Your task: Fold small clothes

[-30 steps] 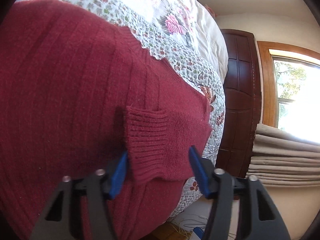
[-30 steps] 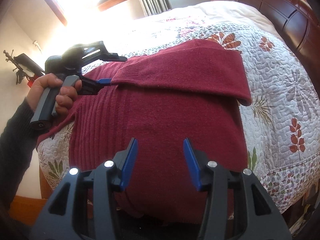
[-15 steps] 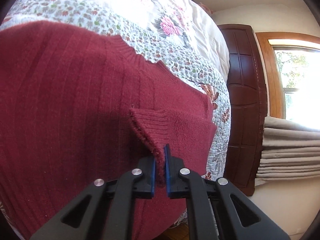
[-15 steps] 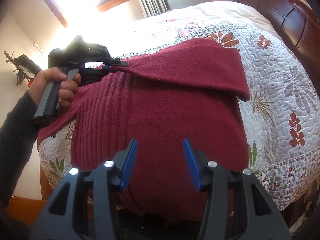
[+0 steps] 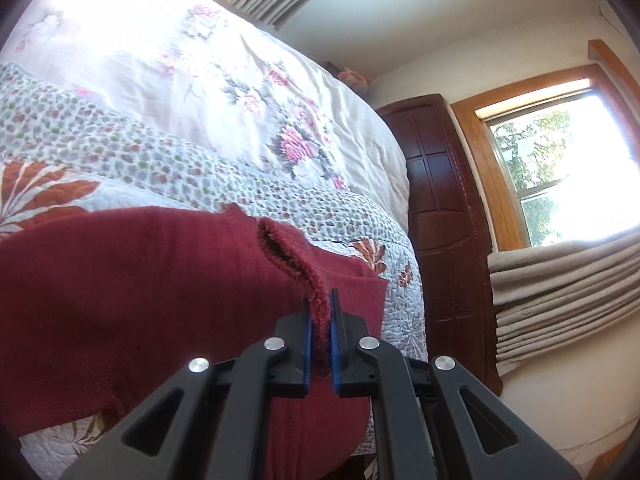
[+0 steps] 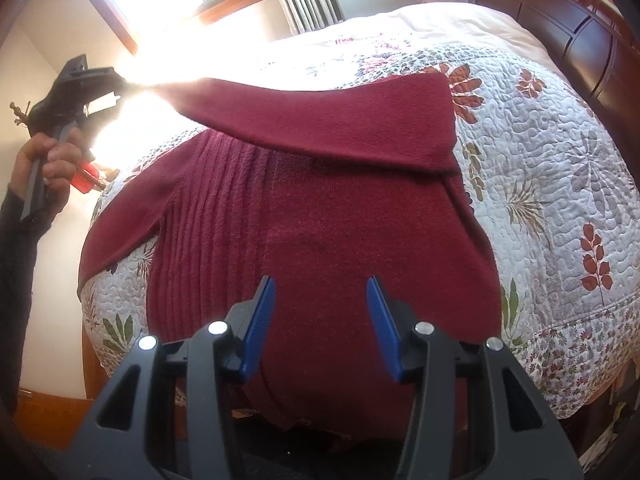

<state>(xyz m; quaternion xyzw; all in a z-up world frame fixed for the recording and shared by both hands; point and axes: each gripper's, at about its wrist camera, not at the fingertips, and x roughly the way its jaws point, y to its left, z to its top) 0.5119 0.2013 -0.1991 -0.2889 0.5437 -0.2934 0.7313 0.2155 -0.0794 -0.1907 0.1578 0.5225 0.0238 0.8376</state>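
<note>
The left gripper [image 5: 320, 320] is clamped on the ribbed cuff [image 5: 294, 258] of a dark red sweater [image 6: 340, 216]; both blue pads are pressed into the knit, and the cuff mouth is seen gaping just beyond the tips. The right gripper [image 6: 322, 304] is held with its jaws wide apart and nothing between them, low over the sweater's lower body near the hem at the bed edge.

The sweater is spread flat on a floral quilt [image 6: 560, 160], with its long axis running from the hem at the right gripper away toward the far side of the bed. The held sleeve [image 6: 320, 120] is stretched crosswise over the upper body, its long axis running from the fold at the sweater's right-hand edge to the lifted cuff at the left. The cuff is kept off the cloth; the rest of the sleeve lies over the chest area. The other sleeve [image 6: 120, 232] is lying out to the left on the quilt, unfolded.

The next move is judged to turn on the sleeve's line against the body: whether the cuff is laid down inside the body outline. The left gripper is the nearer tool; the right one is well apart from the cuff.

The grip itself is shown only by the left wrist view. The whole layout, the person's hand [image 6: 44, 160] on the left handle and the crosswise sleeve are shown only by the right wrist view, where the cuff end is washed out by window glare.
</note>
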